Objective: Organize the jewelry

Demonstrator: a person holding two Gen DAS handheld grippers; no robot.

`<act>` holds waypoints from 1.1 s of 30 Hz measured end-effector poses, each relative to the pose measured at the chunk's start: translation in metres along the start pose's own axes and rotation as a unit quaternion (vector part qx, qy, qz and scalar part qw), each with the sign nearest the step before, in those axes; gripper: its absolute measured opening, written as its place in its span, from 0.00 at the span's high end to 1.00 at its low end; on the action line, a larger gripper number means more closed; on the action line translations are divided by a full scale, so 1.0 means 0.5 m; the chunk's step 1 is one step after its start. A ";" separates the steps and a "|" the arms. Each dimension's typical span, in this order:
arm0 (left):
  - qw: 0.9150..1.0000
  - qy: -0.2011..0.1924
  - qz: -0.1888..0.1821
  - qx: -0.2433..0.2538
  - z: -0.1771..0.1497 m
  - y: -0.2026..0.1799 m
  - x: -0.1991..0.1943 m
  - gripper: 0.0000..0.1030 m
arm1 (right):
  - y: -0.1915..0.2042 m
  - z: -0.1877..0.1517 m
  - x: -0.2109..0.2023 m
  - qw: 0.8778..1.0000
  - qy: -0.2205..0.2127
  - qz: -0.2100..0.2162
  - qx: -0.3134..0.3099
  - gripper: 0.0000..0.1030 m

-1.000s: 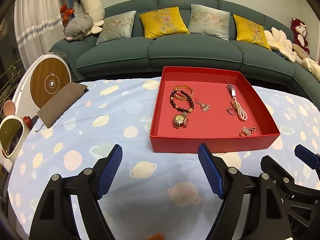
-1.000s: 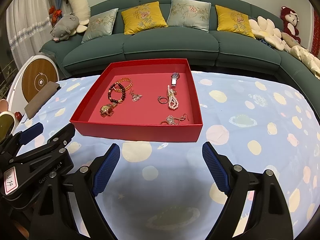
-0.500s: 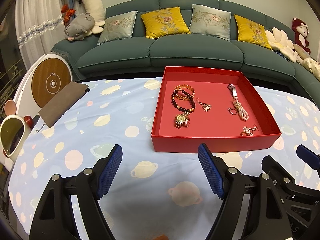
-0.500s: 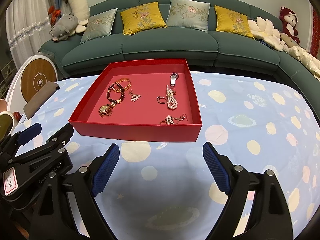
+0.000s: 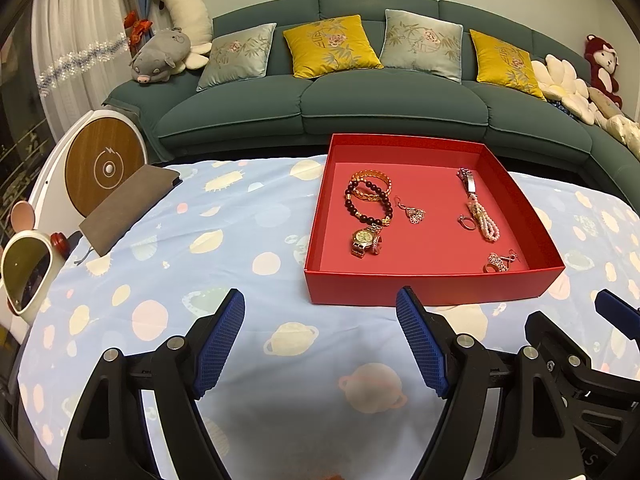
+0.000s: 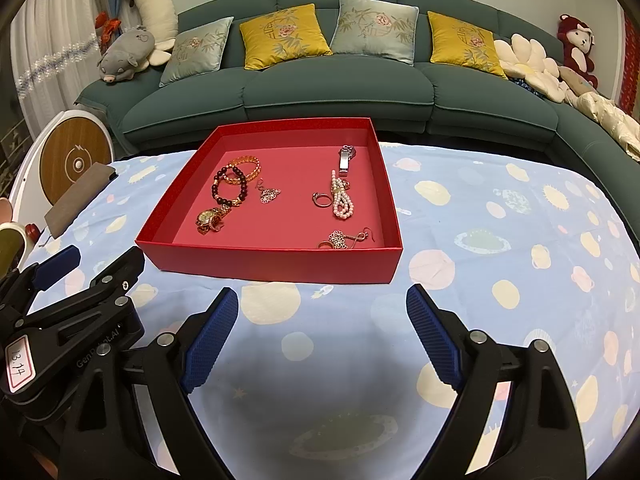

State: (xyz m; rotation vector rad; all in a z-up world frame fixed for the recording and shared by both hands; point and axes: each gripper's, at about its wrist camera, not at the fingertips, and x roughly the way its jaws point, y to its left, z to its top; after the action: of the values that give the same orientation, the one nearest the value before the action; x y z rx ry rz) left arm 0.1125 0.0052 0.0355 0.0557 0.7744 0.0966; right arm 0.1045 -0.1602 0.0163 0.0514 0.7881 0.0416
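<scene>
A red tray [image 5: 432,286] [image 6: 276,260] sits on the table and holds jewelry: a gold bangle [image 5: 370,180] [image 6: 245,168], a dark bead bracelet [image 5: 370,208] [image 6: 229,190], a gold watch [image 5: 363,240] [image 6: 208,219], an earring [image 5: 414,214] [image 6: 270,194], a pearl strand with a silver clasp [image 5: 482,216] [image 6: 343,200], a ring [image 5: 466,222] [image 6: 322,199] and a flower earring [image 5: 499,261] [image 6: 346,238]. My left gripper [image 5: 320,340] and right gripper [image 6: 322,334] are open and empty, hovering over the cloth in front of the tray.
The table wears a blue planet-print cloth [image 5: 200,260]. A grey pouch [image 5: 128,204] and a white mirror [image 5: 26,270] lie at the left. A round wooden-faced device [image 5: 105,164] stands beyond. A green sofa [image 5: 360,108] with cushions runs behind the table.
Both grippers have shifted very slightly; the tray and jewelry have not moved. Both stay open.
</scene>
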 end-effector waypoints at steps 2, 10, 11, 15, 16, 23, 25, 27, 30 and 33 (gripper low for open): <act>1.000 0.000 0.000 0.000 0.000 0.000 0.000 0.27 | 0.000 0.000 0.000 1.000 0.000 0.000 0.000 0.19; 1.000 0.004 -0.002 -0.004 -0.002 0.004 0.003 0.27 | -0.002 -0.002 0.002 1.000 -0.001 0.000 0.002 0.19; 1.000 0.005 -0.004 -0.006 -0.002 0.006 0.004 0.27 | -0.002 -0.002 0.002 1.000 -0.001 0.000 0.002 0.19; 1.000 0.013 -0.010 -0.012 -0.002 0.008 0.009 0.27 | -0.001 -0.002 0.002 1.000 0.000 0.001 0.003 0.19; 1.000 0.015 -0.011 -0.014 -0.002 0.010 0.011 0.27 | -0.002 -0.002 0.002 1.000 0.000 0.001 0.003 0.19; 1.000 0.012 -0.008 -0.012 -0.003 0.009 0.011 0.27 | -0.001 -0.006 0.005 1.000 0.000 0.001 0.003 0.19; 1.000 0.010 -0.004 -0.010 -0.003 0.007 0.011 0.27 | 0.000 -0.006 0.005 1.000 0.000 0.001 0.003 0.19; 1.000 0.009 -0.001 -0.010 -0.003 0.006 0.009 0.27 | 0.000 -0.007 0.005 1.000 0.000 0.000 0.002 0.19; 1.000 0.004 0.007 -0.013 -0.004 0.006 0.005 0.27 | 0.000 -0.006 0.005 1.000 0.000 0.001 0.003 0.19; 1.000 0.002 0.011 -0.015 -0.004 0.006 0.004 0.27 | 0.001 -0.008 0.005 1.000 -0.001 0.001 0.002 0.19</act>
State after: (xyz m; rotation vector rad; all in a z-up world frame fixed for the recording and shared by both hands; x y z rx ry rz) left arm 0.1126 0.0083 0.0330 0.0364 0.7761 0.1288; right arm 0.1036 -0.1593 0.0119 0.0552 0.7871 0.0423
